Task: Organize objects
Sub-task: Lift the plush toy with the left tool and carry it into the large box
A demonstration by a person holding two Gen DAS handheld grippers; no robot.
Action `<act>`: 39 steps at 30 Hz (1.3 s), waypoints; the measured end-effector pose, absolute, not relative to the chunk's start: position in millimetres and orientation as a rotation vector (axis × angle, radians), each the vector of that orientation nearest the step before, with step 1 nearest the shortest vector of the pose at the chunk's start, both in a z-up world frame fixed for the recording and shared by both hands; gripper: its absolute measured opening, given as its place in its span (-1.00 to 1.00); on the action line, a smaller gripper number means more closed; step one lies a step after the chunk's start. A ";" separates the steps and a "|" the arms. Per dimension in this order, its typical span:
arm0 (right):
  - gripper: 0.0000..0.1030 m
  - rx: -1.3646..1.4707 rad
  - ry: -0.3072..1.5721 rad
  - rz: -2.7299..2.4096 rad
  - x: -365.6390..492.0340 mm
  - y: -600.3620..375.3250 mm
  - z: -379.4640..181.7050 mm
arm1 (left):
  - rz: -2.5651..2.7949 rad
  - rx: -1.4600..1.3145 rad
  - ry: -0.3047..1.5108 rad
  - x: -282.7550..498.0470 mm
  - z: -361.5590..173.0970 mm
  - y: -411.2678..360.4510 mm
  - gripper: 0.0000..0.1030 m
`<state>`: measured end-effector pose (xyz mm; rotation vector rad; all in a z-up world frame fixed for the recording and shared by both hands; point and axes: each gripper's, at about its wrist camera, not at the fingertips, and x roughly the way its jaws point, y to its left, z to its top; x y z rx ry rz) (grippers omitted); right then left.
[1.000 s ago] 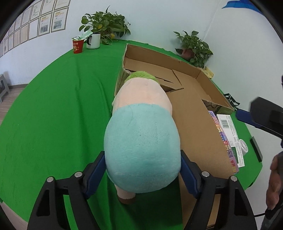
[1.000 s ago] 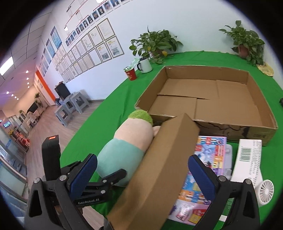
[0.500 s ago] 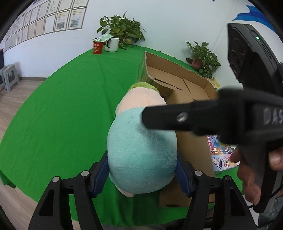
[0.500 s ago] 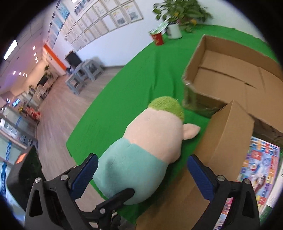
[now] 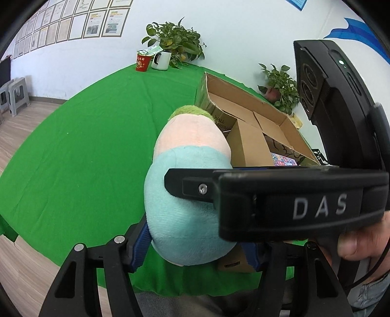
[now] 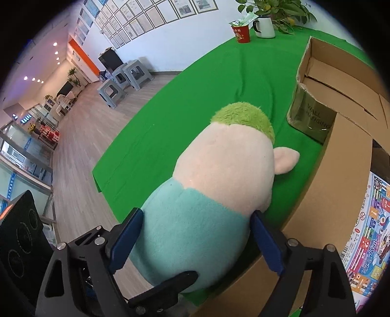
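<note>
The soft toy (image 5: 190, 195) sits between both grippers: the left gripper (image 5: 197, 248) squeezes its blue bottom at 6 o'clock, while the right gripper (image 6: 195, 241), closing in, touches both sides.

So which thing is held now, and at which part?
The plush, at its teal rear end: left gripper and right gripper both clamp it, jaws just closing.

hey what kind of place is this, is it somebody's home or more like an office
Probably an office or showroom, not a home: rows of framed certificates line the wall, grey stools stand on an open wood floor, and display shelving runs down the hall.
</note>
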<state>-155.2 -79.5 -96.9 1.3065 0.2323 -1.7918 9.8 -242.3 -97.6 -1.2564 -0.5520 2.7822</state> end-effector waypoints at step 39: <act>0.15 0.842 0.058 -2.102 -262.4 10.2 22.7 | 2.875 -0.979 -0.039 -210.6 56.8 -69.3 0.17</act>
